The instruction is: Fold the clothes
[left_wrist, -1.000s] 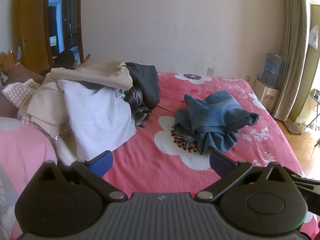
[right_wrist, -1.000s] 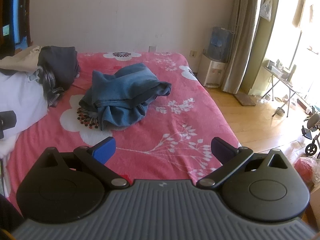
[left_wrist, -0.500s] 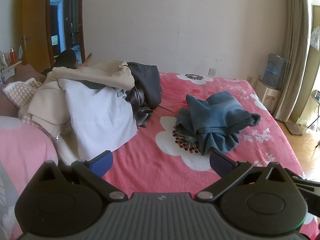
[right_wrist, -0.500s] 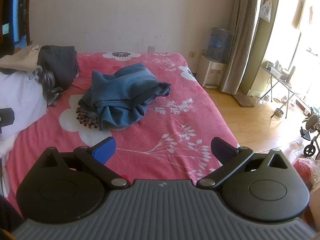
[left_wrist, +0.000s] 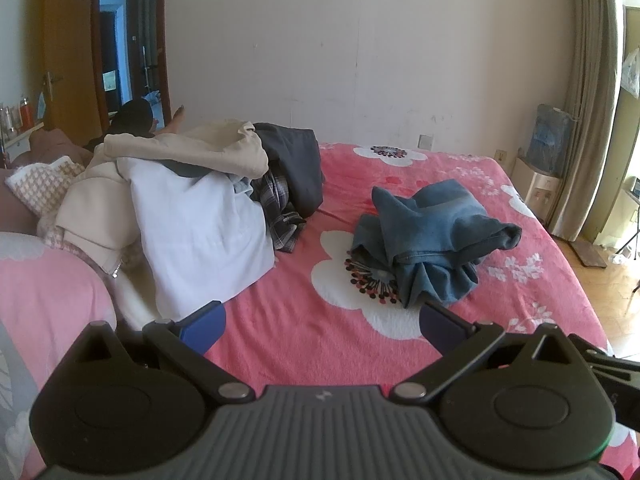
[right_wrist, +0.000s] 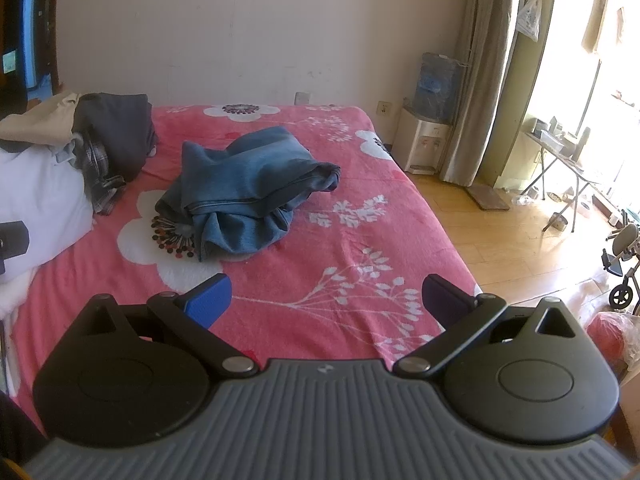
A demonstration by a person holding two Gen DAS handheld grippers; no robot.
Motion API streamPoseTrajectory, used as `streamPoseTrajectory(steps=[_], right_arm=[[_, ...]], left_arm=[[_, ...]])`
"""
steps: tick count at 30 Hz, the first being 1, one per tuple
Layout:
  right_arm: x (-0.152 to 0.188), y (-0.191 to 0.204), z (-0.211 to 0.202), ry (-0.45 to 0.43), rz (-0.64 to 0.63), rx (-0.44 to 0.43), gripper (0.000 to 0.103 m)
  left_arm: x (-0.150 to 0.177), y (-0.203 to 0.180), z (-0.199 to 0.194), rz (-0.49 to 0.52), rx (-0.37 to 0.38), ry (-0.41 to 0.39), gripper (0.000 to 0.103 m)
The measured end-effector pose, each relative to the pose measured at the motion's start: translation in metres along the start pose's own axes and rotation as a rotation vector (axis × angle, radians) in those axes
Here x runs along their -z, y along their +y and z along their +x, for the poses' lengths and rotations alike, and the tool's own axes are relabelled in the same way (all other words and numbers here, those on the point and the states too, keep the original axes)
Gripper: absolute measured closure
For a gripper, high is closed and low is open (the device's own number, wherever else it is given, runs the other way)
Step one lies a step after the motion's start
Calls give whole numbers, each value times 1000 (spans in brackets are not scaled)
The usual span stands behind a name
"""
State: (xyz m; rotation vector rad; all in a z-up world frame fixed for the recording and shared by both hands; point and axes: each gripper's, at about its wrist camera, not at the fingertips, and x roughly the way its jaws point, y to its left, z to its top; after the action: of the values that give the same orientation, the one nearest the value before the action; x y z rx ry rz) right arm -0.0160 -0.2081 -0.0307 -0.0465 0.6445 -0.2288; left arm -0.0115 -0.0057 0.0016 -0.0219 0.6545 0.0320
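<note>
A crumpled pair of blue jeans (left_wrist: 428, 236) lies in a heap on the pink flowered bedspread (left_wrist: 320, 344), over a white flower print. The right wrist view shows the same jeans (right_wrist: 248, 192) left of centre. My left gripper (left_wrist: 322, 326) hovers open above the bed, short of the jeans, with nothing between its fingers. My right gripper (right_wrist: 326, 300) is open too, above bare bedspread (right_wrist: 340, 260) near the bed's right edge, the jeans ahead and to its left.
A pile of clothes (left_wrist: 188, 200), beige, white, plaid and dark grey, is heaped on the bed's left side (right_wrist: 60, 160). Pink pillow (left_wrist: 44, 292) at near left. Right of the bed are wood floor (right_wrist: 520, 240), a water dispenser (right_wrist: 432, 120), a curtain and a folding table (right_wrist: 568, 160).
Both cameras have shifted very slightly; the jeans and the pile lie as before. Both grippers stay open.
</note>
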Motion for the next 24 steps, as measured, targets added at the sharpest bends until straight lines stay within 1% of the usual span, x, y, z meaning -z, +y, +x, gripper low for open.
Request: streamPoseTrajectory(steps=[7,14,24], right_arm=[[1,1,4,13,-3,1,1],[-4,2,13,19,-4,0,1],[-13,2,31,32,3,-5,1]], left_arm=[[1,3,4,-15,2,0,0],[-2,2,13,-7,-6,14,0],[-15,-6,31,-15,-9,13,0]])
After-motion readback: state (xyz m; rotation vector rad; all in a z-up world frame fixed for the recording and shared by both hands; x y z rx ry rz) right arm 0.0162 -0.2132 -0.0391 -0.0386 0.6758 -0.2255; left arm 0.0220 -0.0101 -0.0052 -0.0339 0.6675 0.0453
